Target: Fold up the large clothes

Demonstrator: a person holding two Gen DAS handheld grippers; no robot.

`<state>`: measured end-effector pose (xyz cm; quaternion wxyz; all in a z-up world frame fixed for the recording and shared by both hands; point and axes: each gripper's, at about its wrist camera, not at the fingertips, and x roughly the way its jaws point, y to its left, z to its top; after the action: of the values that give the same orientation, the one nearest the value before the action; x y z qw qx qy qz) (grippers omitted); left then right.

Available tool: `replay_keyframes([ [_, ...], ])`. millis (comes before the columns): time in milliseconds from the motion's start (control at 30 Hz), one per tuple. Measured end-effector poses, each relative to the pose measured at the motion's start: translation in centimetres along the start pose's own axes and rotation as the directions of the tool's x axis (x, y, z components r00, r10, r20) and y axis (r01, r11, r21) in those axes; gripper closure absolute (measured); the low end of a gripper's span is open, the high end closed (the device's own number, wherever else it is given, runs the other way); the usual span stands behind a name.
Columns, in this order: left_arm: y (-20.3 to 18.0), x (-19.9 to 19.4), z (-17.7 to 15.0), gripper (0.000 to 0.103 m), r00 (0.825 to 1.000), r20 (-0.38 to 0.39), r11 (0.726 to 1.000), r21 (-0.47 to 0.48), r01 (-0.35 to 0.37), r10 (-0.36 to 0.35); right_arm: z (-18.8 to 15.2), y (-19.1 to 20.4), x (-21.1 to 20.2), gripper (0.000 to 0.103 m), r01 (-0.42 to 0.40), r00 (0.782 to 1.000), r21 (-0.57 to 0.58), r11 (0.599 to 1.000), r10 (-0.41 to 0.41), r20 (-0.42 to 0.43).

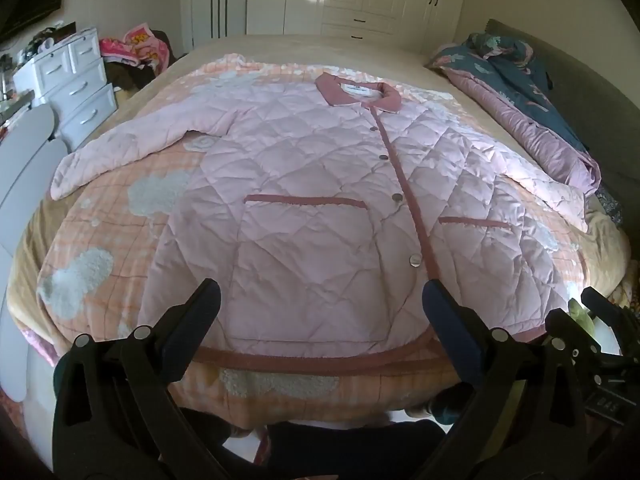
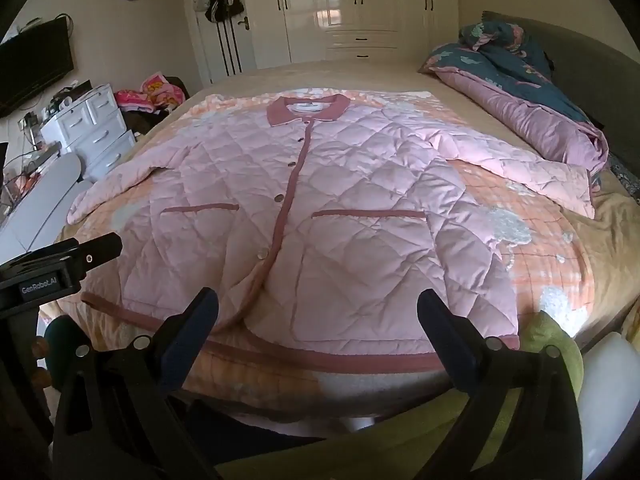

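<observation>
A large pink quilted jacket (image 1: 304, 184) (image 2: 352, 192) with a darker pink collar (image 1: 360, 94) lies flat and buttoned on the bed, front up, both sleeves spread sideways. Its left sleeve (image 1: 120, 148) reaches toward the bed's left side, the right sleeve (image 2: 532, 176) toward the bedding pile. My left gripper (image 1: 320, 304) hovers open above the jacket's hem, nothing between its fingers. My right gripper (image 2: 318, 312) is likewise open over the hem near the button placket, holding nothing. The right gripper's body shows at the left view's right edge.
The jacket rests on an orange checked blanket (image 1: 100, 240) over the bed. A rolled purple and dark floral duvet (image 2: 520, 92) lies at the right by the headboard. White drawers (image 1: 76, 84) and pink clothes stand left; wardrobes (image 2: 360, 8) behind.
</observation>
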<state>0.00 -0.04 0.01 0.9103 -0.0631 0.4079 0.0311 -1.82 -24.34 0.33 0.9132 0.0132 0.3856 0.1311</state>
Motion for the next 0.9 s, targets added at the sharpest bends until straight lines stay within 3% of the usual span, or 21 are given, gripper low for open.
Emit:
replay_keyframes([
  [900,0.02,-0.03,-0.01,0.008,1.0,0.001,1.0,-0.006,0.006,-0.006,0.01,-0.05,-0.23,0.004,0.0,1.0,-0.005,1.0,0.0,0.006],
])
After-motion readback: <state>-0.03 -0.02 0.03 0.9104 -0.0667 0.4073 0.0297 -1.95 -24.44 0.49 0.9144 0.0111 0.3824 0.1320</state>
